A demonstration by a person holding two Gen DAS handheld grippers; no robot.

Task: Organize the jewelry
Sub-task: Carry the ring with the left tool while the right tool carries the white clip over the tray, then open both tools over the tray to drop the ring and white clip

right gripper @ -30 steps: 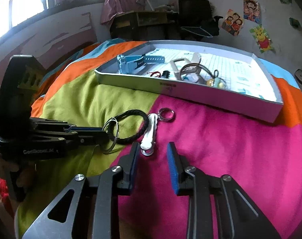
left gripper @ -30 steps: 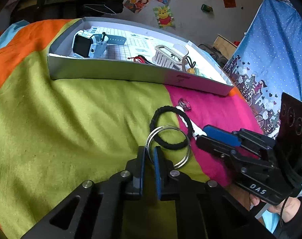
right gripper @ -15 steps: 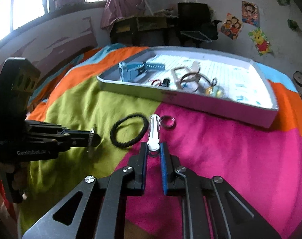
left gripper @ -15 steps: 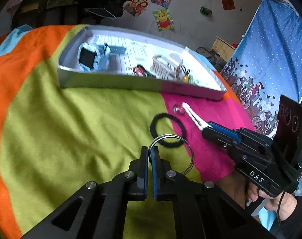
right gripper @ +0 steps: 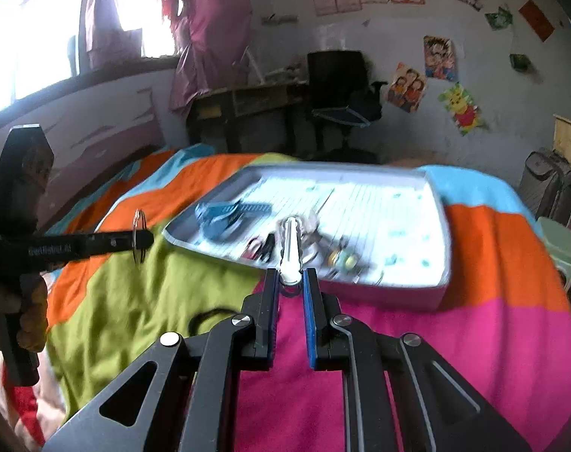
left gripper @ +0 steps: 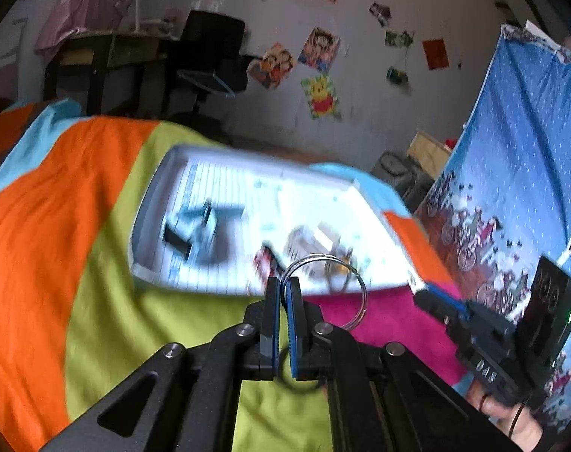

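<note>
Both tongs have lifted off the bed since the earlier frames, each carrying its piece toward the white tray [right gripper: 441, 286]. Left tongs [left gripper: 284, 293] clamped on the silver bangle [left gripper: 360, 293], right tongs [right gripper: 290, 282] clamped on the white hair clip [right gripper: 292, 248], both held in the air before the tray. Black hair tie [right gripper: 206, 318] left lying on the bedspread [right gripper: 454, 339].

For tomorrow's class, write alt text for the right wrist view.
The right gripper pinches a white hair clip above a striped bedspread, in front of a white tray of accessories. At left, the left gripper holds a silver ring.
</note>
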